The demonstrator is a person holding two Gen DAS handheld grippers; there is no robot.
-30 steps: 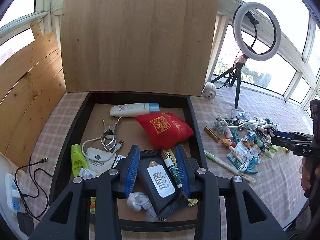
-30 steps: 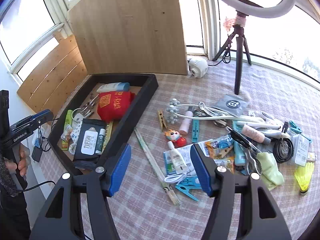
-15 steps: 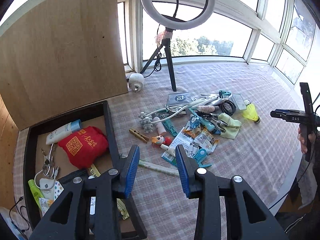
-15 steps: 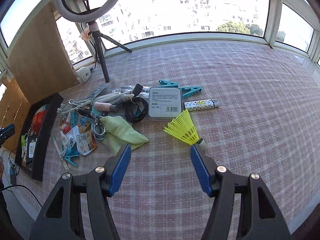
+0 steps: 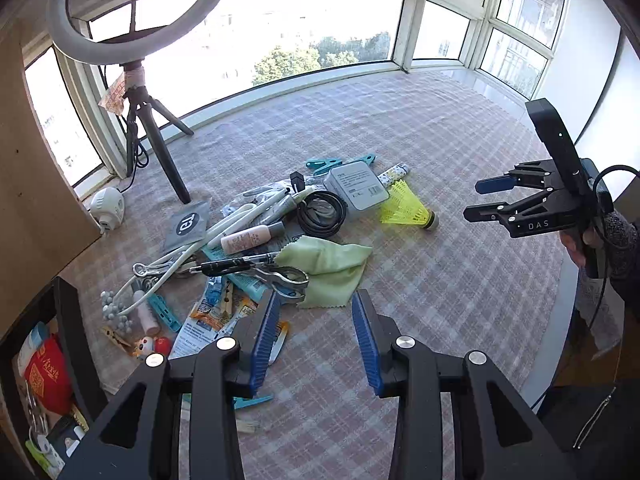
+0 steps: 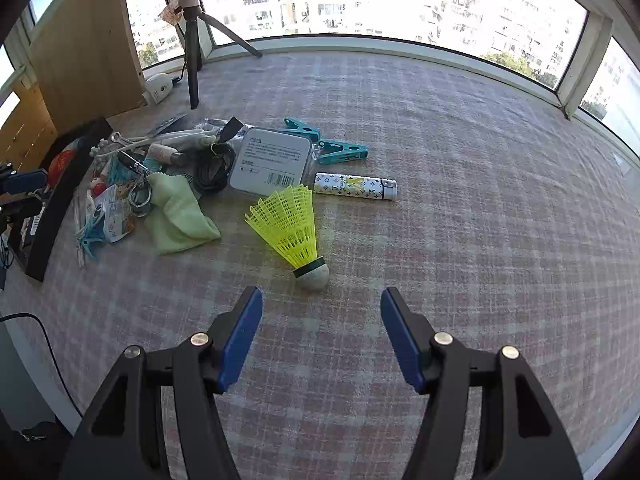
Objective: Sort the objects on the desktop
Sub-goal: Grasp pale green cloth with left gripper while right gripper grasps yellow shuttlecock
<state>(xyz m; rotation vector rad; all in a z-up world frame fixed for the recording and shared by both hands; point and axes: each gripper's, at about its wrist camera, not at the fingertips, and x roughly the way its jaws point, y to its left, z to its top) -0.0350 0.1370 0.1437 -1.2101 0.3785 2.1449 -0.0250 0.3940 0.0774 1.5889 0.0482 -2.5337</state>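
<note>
I see a sunlit room with curved windows, and below them a wide table (image 6: 460,168) covered with a pink-and-grey checked cloth. At its left edge stands a black tray (image 5: 70,320) with a red pouch (image 5: 46,376) inside; a big wooden board (image 6: 86,40) leans behind it. Near the back edge stands a ring light (image 5: 136,8) on a black tripod.

Between the tray and the middle of the table lies a heap of small things. The largest piece is a pale green cloth (image 5: 328,268), at the front side of the heap. Behind it is a grey flat box (image 6: 272,160), touching a coil of black cable (image 6: 214,168). Two teal clips (image 6: 324,140) lie just behind the box, and a white patterned tube (image 6: 356,186) just beside it. Metal tongs (image 5: 286,280) rest on the edge of the cloth, I think, but the fisheye makes this unclear.

The yellow shuttlecock (image 6: 290,226) lies apart from the heap, on bare cloth, its cork pointing toward me.

My right gripper (image 6: 320,308) hovers just in front of the shuttlecock, the jaws wide and with nothing between them. My left gripper (image 5: 316,308) is above the near corner of the green cloth, its jaws narrower and also empty.
</note>
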